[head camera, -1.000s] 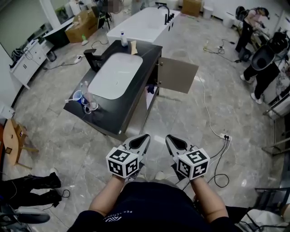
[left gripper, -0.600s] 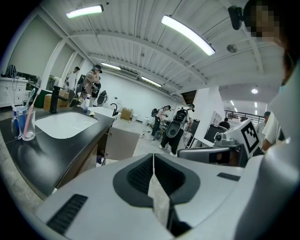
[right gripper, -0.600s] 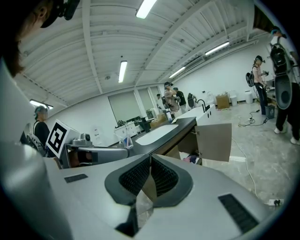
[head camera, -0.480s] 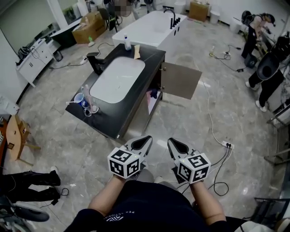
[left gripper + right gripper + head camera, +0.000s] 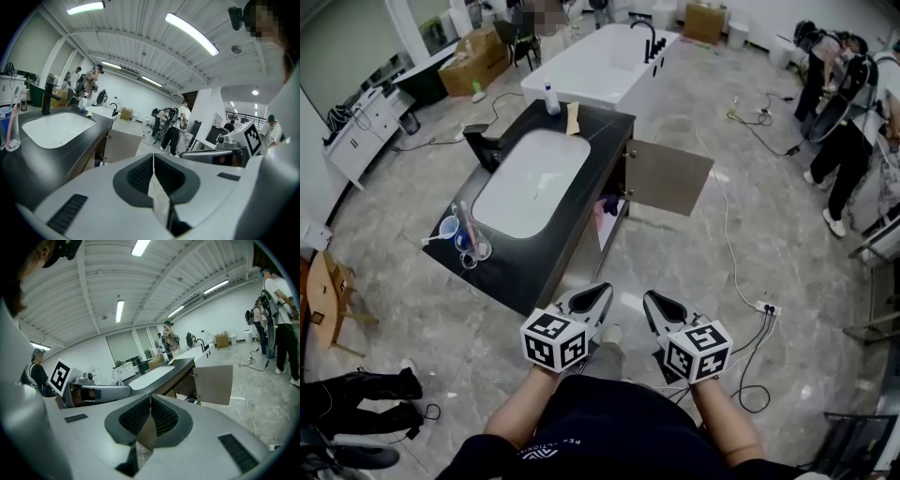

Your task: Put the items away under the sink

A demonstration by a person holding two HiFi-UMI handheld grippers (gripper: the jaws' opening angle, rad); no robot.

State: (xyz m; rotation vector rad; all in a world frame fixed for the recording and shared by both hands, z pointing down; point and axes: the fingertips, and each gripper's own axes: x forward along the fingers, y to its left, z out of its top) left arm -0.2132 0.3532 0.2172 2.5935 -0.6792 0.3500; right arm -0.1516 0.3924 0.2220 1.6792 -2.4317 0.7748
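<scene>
Hovering over bare floor [image 5: 675, 253] short of the vanity [image 5: 525, 272], left tongs [image 5: 600, 289] and right tongs [image 5: 650, 300] are pressed together, empty.

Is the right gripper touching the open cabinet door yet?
Apart. The head view shows a stretch of bare floor between the right gripper and the open cabinet door.
</scene>
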